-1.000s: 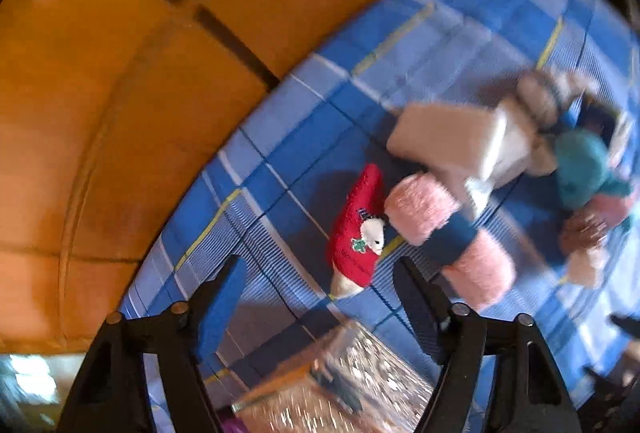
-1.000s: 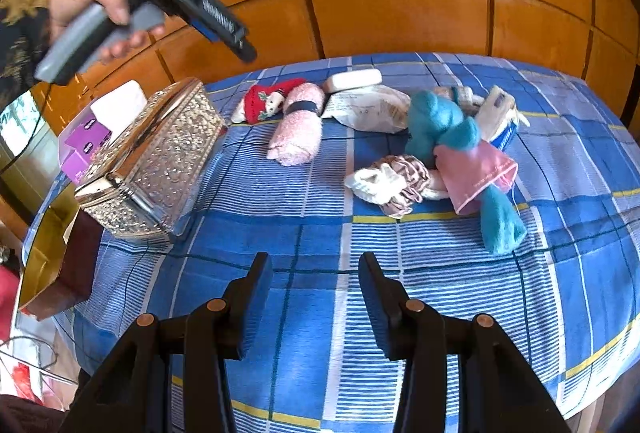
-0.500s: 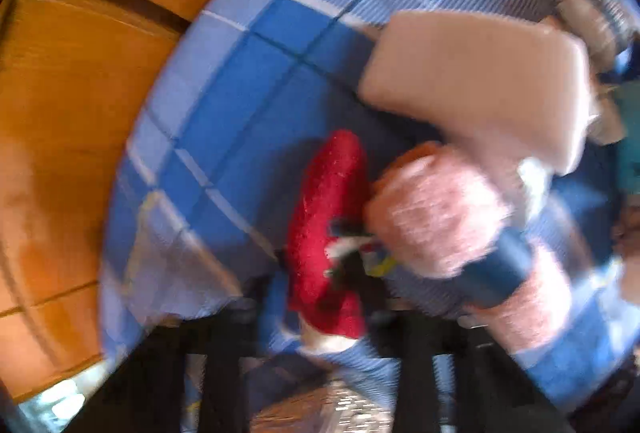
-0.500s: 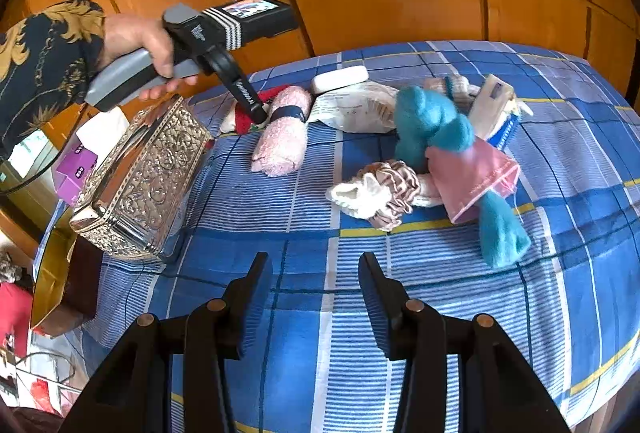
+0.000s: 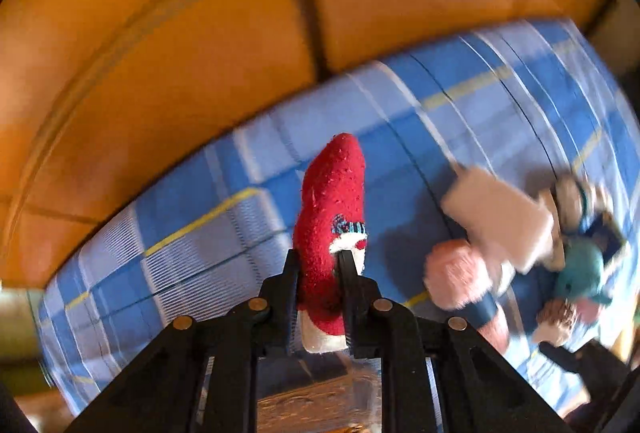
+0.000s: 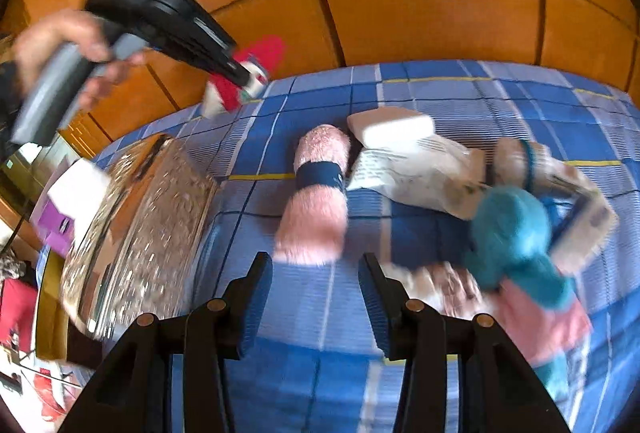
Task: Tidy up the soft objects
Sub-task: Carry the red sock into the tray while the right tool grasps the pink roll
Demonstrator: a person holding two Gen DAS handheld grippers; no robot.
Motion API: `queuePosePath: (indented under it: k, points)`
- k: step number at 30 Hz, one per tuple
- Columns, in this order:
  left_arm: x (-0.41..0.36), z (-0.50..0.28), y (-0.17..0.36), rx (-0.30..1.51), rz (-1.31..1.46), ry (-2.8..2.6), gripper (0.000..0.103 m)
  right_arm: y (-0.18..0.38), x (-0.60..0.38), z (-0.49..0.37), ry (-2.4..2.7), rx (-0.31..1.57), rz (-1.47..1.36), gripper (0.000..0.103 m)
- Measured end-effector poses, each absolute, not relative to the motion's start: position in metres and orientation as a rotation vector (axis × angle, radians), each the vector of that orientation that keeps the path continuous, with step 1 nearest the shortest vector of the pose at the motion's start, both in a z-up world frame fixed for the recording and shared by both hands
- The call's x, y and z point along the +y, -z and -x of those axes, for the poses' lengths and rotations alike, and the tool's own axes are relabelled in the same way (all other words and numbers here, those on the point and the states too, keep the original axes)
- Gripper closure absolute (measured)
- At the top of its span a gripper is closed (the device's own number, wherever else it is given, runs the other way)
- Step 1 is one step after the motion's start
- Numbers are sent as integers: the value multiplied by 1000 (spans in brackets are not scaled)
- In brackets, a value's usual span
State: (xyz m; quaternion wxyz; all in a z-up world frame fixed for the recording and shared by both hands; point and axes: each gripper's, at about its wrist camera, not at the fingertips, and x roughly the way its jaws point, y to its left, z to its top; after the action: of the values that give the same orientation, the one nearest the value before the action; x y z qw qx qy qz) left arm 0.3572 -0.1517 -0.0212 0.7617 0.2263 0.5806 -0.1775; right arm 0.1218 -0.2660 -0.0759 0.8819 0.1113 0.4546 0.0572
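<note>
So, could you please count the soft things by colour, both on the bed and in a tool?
Red: 1, the red sock, held in the left tool.
Pink: 1, the pink fluffy roll on the blue plaid bedcover.
Teal: 1, the teal plush toy.
Total: 3. The other things are too blurred to name.

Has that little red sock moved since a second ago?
Yes. The red sock lay on the blue checked bedspread beside the pink roll; now the left gripper holds it above.

Black plastic arms with brass-coloured screws are seen on the right tool [image 6: 316, 297], blue pads lining its fingers [image 6: 256, 307]. The left tool [image 5: 318, 273] is black too, its grey handle [image 6: 52, 93] gripped by bare skin.
</note>
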Motion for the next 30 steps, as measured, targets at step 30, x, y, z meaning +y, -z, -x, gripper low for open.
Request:
queuePosePath:
  k: [30]
  points:
    - [228,-231,-11,1087,129,-73,85,120,-238,-196,-60,1088,-122,67]
